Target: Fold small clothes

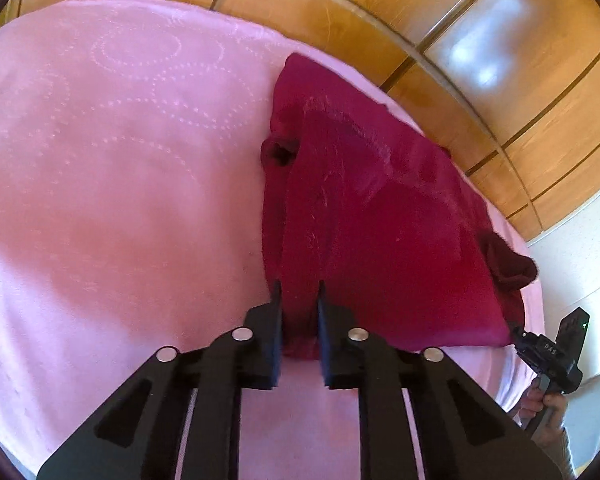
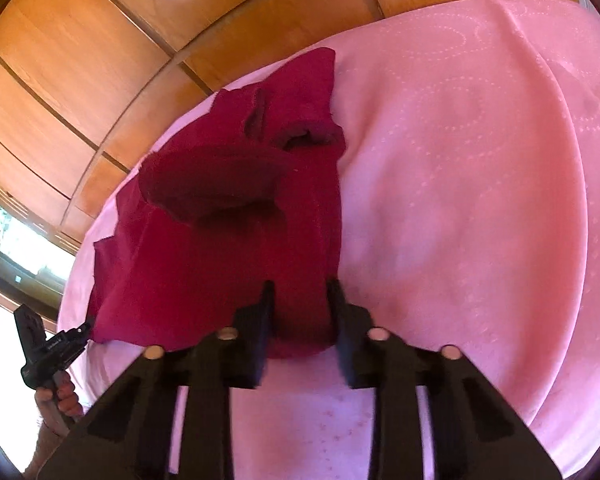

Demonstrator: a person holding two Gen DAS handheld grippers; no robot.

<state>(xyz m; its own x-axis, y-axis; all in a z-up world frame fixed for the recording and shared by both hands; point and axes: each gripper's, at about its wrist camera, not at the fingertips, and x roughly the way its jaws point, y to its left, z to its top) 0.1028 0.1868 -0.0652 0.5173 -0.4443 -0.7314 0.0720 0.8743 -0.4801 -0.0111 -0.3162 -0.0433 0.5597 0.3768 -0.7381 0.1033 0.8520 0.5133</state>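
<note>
A dark red small garment (image 1: 360, 216) lies on a pink bedspread (image 1: 120, 160), with a sleeve cuff on each side. My left gripper (image 1: 299, 286) has its jaws a little apart around a fold at the garment's near corner. In the right wrist view the garment (image 2: 220, 240) has a folded-over flap (image 2: 212, 184) on top. My right gripper (image 2: 300, 286) has its jaws part open around the other near corner fold. Each gripper shows small in the other's view, the right one (image 1: 548, 350) and the left one (image 2: 56, 344).
A wooden panelled wardrobe (image 1: 480, 40) stands behind the bed and shows in the right wrist view too (image 2: 100, 60). The bedspread (image 2: 480, 200) stretches wide beside the garment. A bright window (image 2: 16, 244) is at the far left.
</note>
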